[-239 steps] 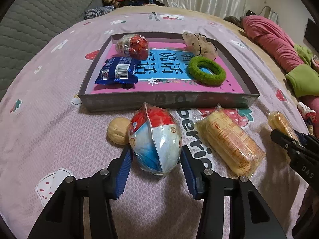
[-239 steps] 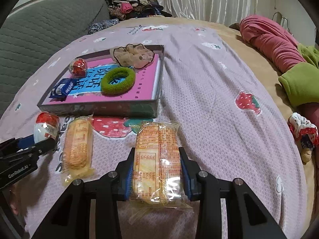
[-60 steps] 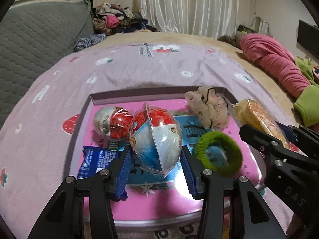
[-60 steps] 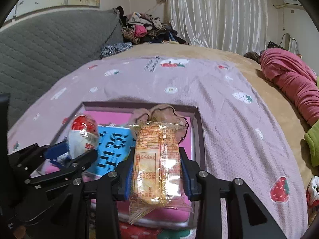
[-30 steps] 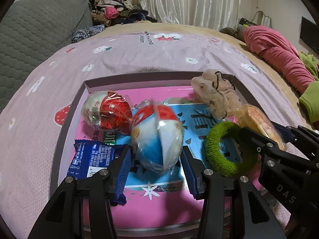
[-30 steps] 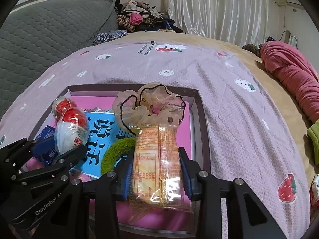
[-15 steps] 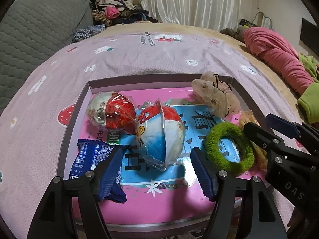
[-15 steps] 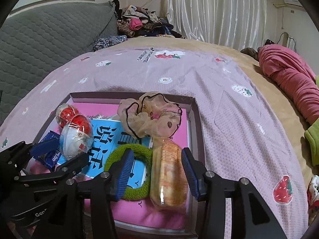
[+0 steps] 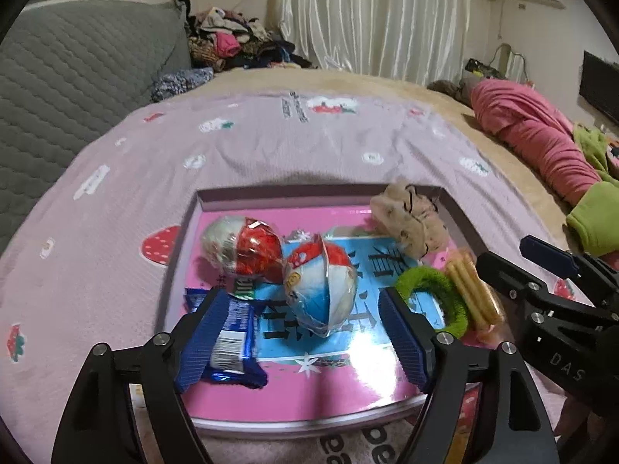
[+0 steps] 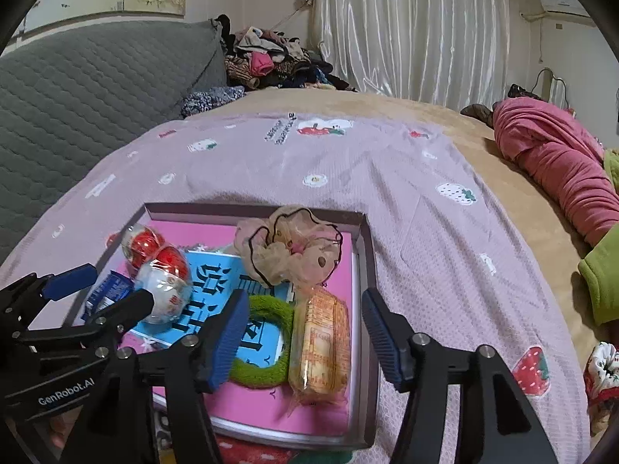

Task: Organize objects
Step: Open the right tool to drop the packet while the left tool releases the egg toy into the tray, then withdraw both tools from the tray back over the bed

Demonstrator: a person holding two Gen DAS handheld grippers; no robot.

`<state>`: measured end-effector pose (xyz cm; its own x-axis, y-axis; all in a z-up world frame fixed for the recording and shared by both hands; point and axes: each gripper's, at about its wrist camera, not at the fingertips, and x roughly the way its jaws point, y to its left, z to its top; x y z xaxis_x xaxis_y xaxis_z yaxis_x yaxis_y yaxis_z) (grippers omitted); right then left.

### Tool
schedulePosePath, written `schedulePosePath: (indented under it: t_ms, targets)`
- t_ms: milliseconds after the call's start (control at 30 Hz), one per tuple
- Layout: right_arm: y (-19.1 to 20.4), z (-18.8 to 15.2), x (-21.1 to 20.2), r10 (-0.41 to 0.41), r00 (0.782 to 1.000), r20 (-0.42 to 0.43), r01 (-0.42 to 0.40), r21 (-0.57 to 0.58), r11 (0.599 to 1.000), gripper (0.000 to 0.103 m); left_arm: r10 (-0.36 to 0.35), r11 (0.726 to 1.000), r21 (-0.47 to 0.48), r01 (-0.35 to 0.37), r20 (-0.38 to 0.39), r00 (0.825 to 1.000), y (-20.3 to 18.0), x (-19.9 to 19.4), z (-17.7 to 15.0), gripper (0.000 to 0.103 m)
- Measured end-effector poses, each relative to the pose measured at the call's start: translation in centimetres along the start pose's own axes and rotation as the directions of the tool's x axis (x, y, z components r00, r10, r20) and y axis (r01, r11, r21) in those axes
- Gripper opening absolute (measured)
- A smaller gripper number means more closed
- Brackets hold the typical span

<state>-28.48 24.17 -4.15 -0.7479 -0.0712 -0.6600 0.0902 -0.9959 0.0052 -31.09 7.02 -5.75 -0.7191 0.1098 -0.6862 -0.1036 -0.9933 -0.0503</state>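
Two wrapped snacks lie freed inside the shallow tray (image 10: 365,270). The biscuit packet (image 10: 319,348) is laid against the tray's right wall, its long axis running from the near edge toward the far edge, parallel to that wall, and is seen below the right gripper (image 10: 301,342). The wrapped toy egg (image 9: 321,288) rests near the tray's middle, tilted, its red end toward the far left and its blue end toward the near right; it is seen below the left gripper (image 9: 298,342).

Both grippers' jaws have just been opening; they are spread wide with nothing pressed between the pads.

A green hair tie (image 10: 267,342) is laid flat just left of the packet, touching it. A beige scrunchie (image 10: 294,251) is bunched in the tray's far right corner. A second wrapped egg (image 9: 241,245) lies beyond and left of the first, touching it. A blue snack packet (image 9: 232,332) is placed near the tray's left wall, partly hidden by the left gripper's finger. The tray is set on a purple strawberry-print bedspread (image 10: 425,212).
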Motion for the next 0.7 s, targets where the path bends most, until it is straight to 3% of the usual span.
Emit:
schedulePosePath:
  t_ms: [267, 467, 600, 700]
  targets:
    - [1.7, -0.1, -4.9, 0.042, 0.999, 0.019, -0.042, -0.022, 0.999, 0.07, 0.03, 0.999, -0.016, -0.03, 0.033, 0.999, 1.3, -5.7, -0.9, 0.083]
    - [3.3, -1.1, -9.0, 0.026, 0.999, 0.021, -0.025, -0.044, 0.999, 0.077, 0.062, 0.998, -0.023, -0.062, 0.008, 0.998, 2.6, -9.9, -3.1, 0.083]
    - [4.6, -1.4, -12.0, 0.019, 0.999, 0.035, -0.018, -0.055, 0.998, 0.088, 0.083, 0.997, -0.005, -0.083, -0.006, 0.997, 3.1, -12.9, -4.8, 0.083]
    - [5.3, -1.6, -13.5, 0.018, 0.999, 0.027, -0.016, -0.063, 0.998, 0.088, 0.081, 0.997, -0.013, -0.081, -0.005, 0.997, 3.5, -15.0, -5.9, 0.083]
